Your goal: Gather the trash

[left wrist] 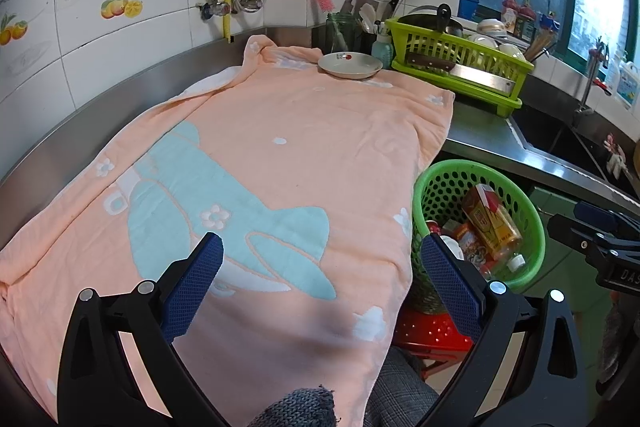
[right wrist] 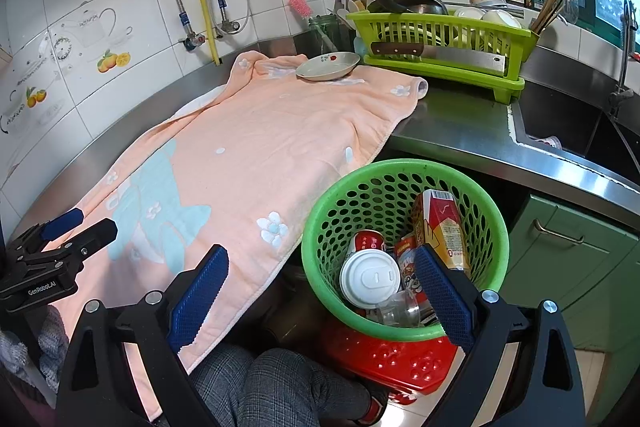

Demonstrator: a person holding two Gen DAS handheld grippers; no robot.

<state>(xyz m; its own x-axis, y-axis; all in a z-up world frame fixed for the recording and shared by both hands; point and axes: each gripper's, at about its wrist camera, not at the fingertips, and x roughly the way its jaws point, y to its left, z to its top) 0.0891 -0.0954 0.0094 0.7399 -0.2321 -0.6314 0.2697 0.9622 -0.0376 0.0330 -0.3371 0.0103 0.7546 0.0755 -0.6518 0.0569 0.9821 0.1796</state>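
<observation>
A round green perforated basket (right wrist: 324, 251) stands on a red stool (right wrist: 400, 359) beside the counter. It holds a yellow-red drink carton (right wrist: 438, 223), a red can (right wrist: 366, 239), a white cup lid (right wrist: 370, 277), a clear plastic cup (right wrist: 400, 309) and a snack wrapper (right wrist: 406, 255). My right gripper (right wrist: 322, 263) is open and empty, just above the basket's near-left rim. My left gripper (left wrist: 322, 259) is open and empty over the peach towel (left wrist: 280, 147); it also shows at the left of the right wrist view (right wrist: 76, 223). The basket (left wrist: 536, 255) and carton (left wrist: 490, 221) lie to its right.
A white dish (left wrist: 350, 65) sits on the towel's far end. A lime dish rack (left wrist: 460, 67) with a cleaver (left wrist: 472, 75) and bowls stands behind, with knives and a jar by the tiled wall. A steel sink (right wrist: 568, 131) is at right. My knees (right wrist: 280, 383) are below.
</observation>
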